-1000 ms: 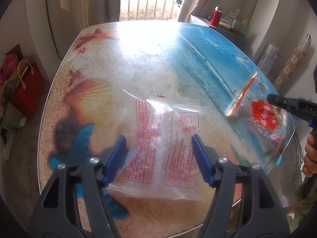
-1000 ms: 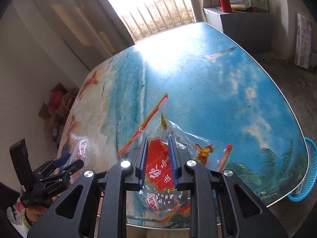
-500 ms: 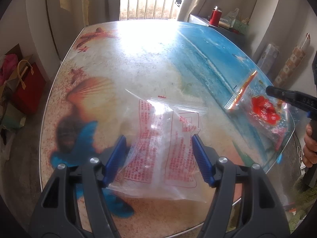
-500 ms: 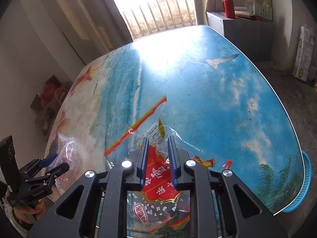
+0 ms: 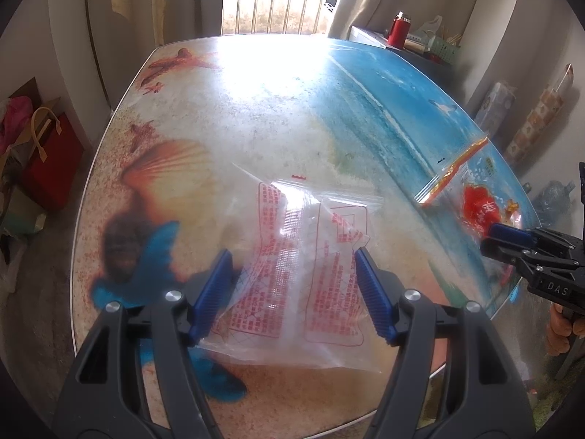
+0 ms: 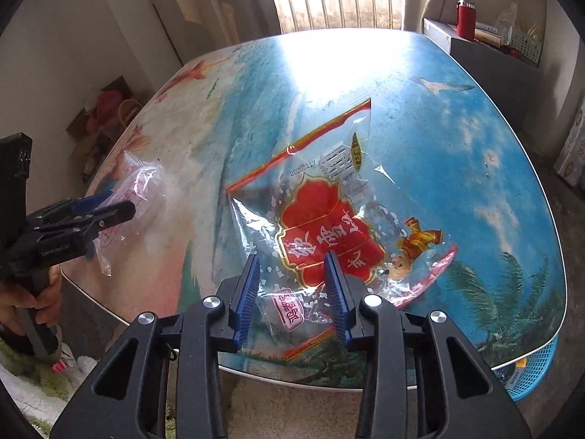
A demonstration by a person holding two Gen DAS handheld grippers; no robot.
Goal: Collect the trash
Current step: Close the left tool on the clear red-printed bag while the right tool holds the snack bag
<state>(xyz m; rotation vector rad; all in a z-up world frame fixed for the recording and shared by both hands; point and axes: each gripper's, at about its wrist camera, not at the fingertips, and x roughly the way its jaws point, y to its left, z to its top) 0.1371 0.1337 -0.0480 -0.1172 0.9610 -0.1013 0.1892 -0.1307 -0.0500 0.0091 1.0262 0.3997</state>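
A clear plastic bag with red print (image 5: 296, 267) lies on the beach-print table (image 5: 256, 117) near its front edge. My left gripper (image 5: 292, 281) is open, its blue fingers on either side of this bag. A clear snack bag with a red label (image 6: 325, 234) lies near the table's right front edge; it also shows in the left wrist view (image 5: 475, 205). My right gripper (image 6: 292, 285) is open with its fingers astride the bag's near end. The left gripper also shows in the right wrist view (image 6: 98, 205), by the clear bag (image 6: 135, 186).
A blue plastic basket (image 6: 533, 373) sits below the table's right edge. A grey cabinet (image 6: 486, 55) with a red flask (image 6: 465, 16) stands at the back right. A red bag (image 5: 47, 161) and clutter lie on the floor at left.
My right gripper has opened from shut on the snack bag. It drew back toward the table's near edge, and the bag now lies flatter and spread out. The left gripper has hardly moved.
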